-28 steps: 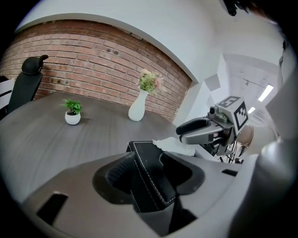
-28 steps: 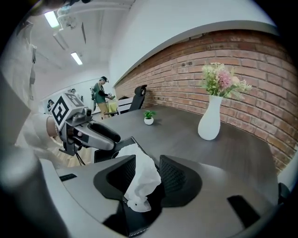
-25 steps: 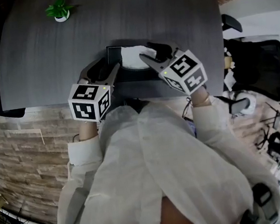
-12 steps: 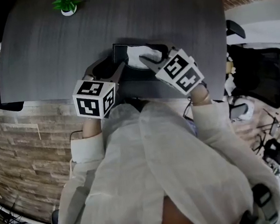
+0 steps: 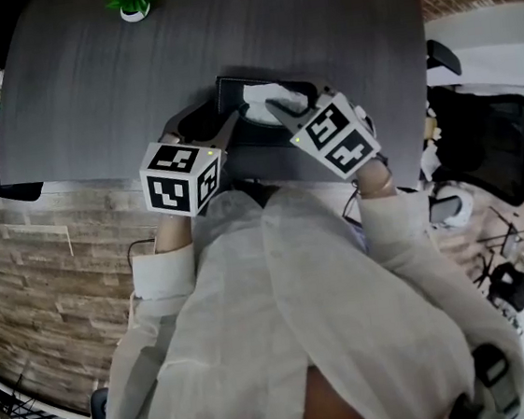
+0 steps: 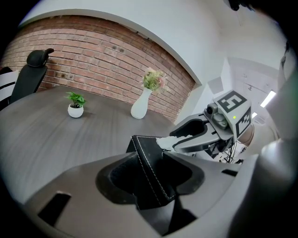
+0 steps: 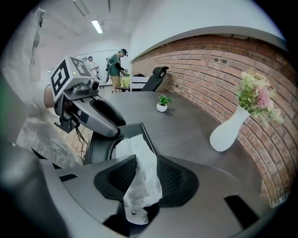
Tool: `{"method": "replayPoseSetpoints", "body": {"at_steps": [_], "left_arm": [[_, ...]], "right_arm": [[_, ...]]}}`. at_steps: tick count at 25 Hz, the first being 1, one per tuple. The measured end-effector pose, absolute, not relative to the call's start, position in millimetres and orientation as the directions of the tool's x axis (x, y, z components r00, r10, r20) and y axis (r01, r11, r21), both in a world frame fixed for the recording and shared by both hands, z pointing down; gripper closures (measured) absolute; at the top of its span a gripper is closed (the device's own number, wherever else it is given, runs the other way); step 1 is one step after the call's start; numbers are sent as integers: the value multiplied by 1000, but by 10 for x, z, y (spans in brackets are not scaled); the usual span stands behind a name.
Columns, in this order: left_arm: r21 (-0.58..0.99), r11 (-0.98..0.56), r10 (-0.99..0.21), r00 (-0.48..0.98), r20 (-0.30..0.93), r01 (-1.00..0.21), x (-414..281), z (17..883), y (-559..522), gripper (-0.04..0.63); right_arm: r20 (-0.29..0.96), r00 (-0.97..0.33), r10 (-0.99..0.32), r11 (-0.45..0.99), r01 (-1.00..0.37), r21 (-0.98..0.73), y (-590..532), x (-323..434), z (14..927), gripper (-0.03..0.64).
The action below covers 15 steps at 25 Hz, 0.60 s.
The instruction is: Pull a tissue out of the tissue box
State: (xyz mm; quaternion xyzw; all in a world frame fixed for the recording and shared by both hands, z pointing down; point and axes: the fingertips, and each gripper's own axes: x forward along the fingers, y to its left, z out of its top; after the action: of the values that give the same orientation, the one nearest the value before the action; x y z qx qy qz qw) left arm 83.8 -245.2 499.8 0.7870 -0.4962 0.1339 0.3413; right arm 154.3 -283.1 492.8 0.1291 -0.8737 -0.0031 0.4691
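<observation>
Right gripper set over the tissue, left gripper bracing the tissue box.

The right gripper [image 7: 146, 163] points steeply down, its jaws spread and just closing. The white tissue [image 7: 139, 179] rises from the box slot and lies between the pads, which do not yet appear to pinch it. The left gripper [image 6: 150, 160] is clamped on a near corner of the black stitched tissue box [image 6: 144, 181]. This is judged to be an anchor, so that the box does not lift off the table [image 7: 195, 123] when the tissue is drawn upward. The box sits at the table's near edge, directly before the person. A white vase [image 7: 227, 134] and a small potted plant [image 7: 162, 104] stand well apart from it. No brand or lettering is legible on the box — only the square markers on the gripper cubes.
</observation>
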Motion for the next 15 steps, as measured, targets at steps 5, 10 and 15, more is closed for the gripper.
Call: {"method": "replayPoseSetpoints", "body": {"at_steps": [5, 10, 15], "left_arm": [[396, -277, -688, 468, 555, -876, 835, 5002, -2448, 423], [385, -287, -684, 469, 559, -877, 834, 4990, -2440, 423], [375, -304, -666, 477, 573, -876, 837, 4984, -2451, 423]], "right_arm": [[822, -512, -250, 963, -220, 156, -2794, 1536, 4936, 502], [820, -512, -256, 963, -207, 171, -2740, 1528, 4927, 542], [815, -527, -242, 966, -213, 150, -2714, 1530, 4901, 594]]}}
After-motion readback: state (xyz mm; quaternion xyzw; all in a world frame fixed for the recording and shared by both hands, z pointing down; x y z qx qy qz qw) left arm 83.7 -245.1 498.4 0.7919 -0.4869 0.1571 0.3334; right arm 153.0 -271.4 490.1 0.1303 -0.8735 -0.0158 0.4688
